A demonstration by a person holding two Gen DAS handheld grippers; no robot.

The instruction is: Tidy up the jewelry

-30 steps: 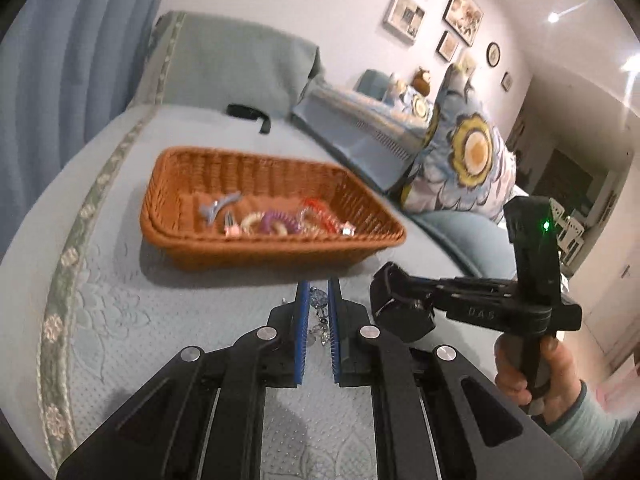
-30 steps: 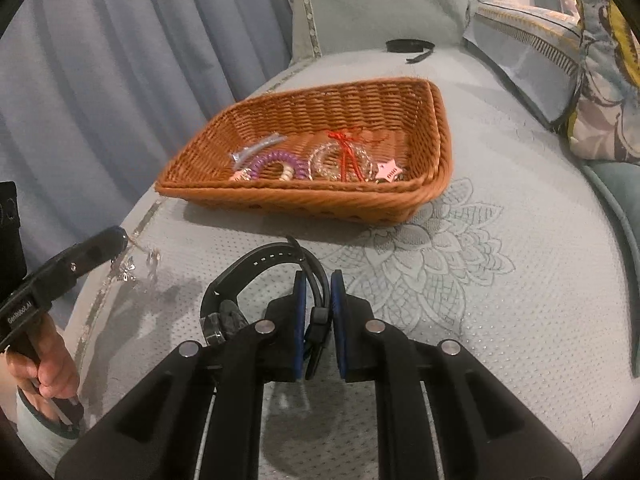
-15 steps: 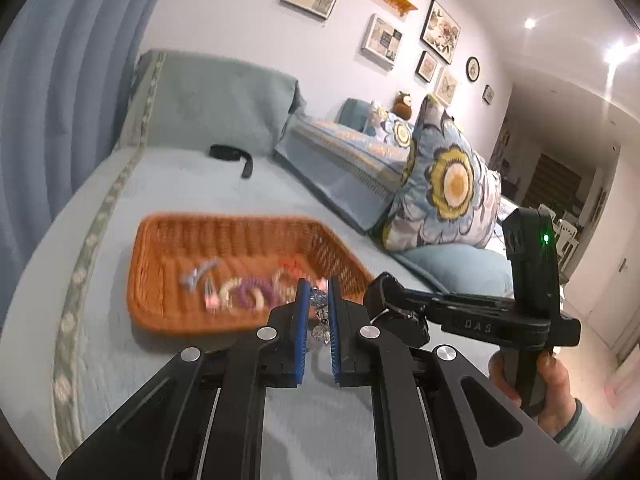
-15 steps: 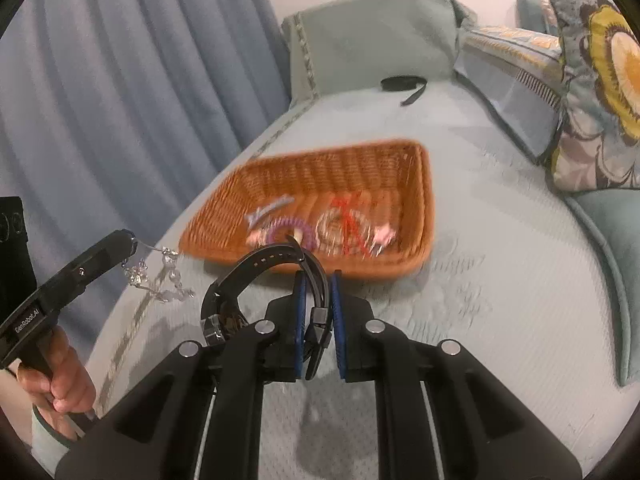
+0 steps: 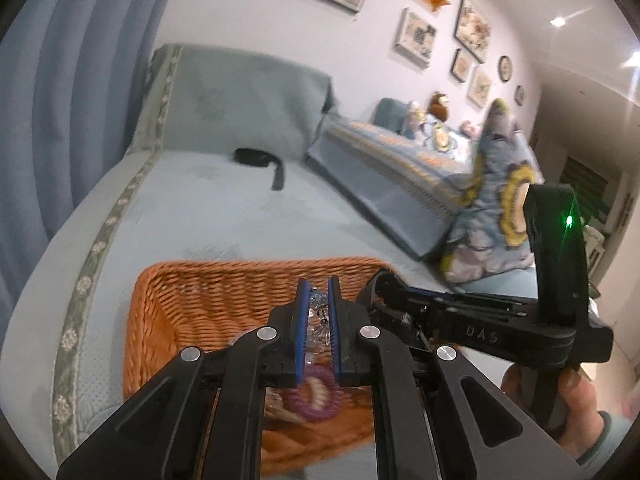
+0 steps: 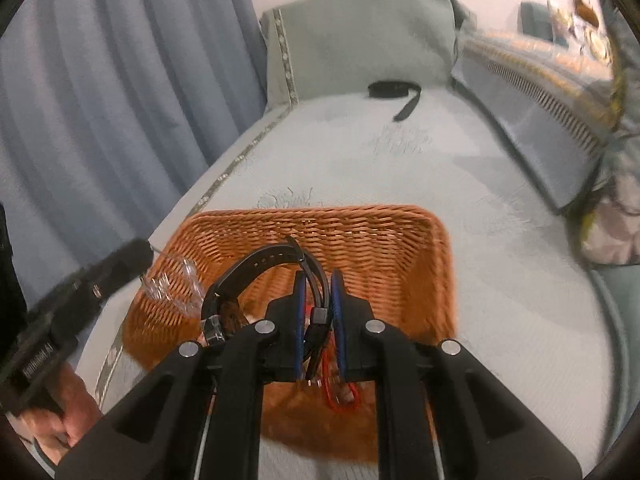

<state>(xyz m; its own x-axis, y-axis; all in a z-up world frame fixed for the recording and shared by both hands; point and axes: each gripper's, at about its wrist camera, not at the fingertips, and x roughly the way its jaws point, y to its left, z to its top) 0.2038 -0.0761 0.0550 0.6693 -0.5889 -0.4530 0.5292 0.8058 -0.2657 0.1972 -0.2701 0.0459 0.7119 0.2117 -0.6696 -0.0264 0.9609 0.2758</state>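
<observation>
Now both grippers hang over the wicker basket (image 6: 360,240) on the pale blue bedspread (image 6: 500,280), each tilted nose-down. The left gripper (image 5: 319,312) is clamped tight, its blue pads (image 5: 303,320) pinching a clear beaded bracelet (image 5: 318,304) that dangles between them, right above the basket's near half. From the right wrist view that same bracelet (image 6: 172,284) shows as a glassy blur hanging off the left tool's black tip, just at the basket's left wall. The right gripper (image 6: 316,312) is closed on the strap of a black watch (image 6: 256,268); the band arches up and to the left of the pads, the buckle end hanging down between them, all of it over the basket's interior. In the basket, below the left tool, lies a purple coil hair tie (image 5: 320,396), and below the right tool a red cord (image 6: 340,392). A hand (image 5: 576,404) with a grey-blue cuff grips the right tool's handle at lower right; another hand (image 6: 76,416) holds the left tool at lower left. Far up the bed, a second black strap (image 6: 394,94) lies by the pillow (image 6: 360,40), well apart from the basket.
</observation>
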